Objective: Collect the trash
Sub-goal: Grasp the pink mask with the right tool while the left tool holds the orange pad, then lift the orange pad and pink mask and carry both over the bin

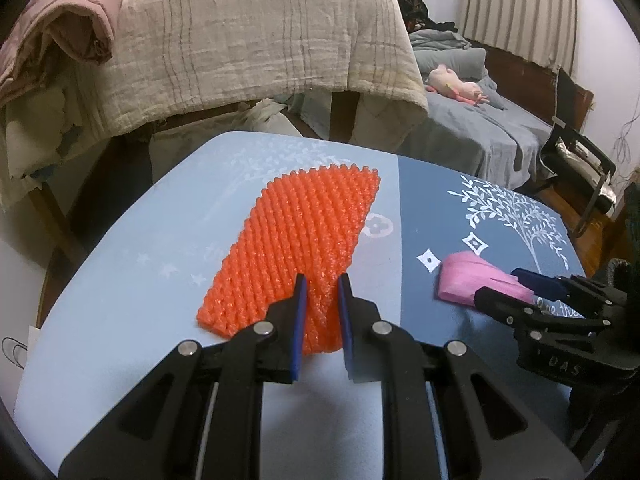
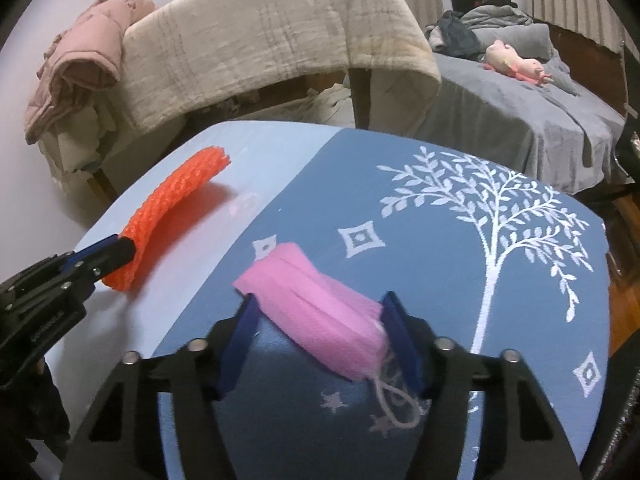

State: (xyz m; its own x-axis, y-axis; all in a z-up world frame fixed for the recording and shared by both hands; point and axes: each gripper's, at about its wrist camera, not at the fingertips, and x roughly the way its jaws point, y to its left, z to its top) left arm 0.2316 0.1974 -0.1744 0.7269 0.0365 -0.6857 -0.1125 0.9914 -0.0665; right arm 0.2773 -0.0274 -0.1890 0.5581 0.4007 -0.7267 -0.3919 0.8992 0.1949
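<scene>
Your worktop (image 2: 440,280), two-tone blue cloth with white tree print, carries both trash pieces. Orange foam mesh sleeve (image 1: 296,240) lies on its pale-blue half, left of tree print; near end raised. Pink folded face mask (image 2: 316,316) sits on dark-blue half, just left of tree trunk, white ear loop trailing toward you. Your left gripper (image 1: 322,284): fingers pinching near edge of mesh sleeve. Your right gripper (image 2: 320,312): fingers part-spread around mask, right finger touching it, left finger contact unclear.
</scene>
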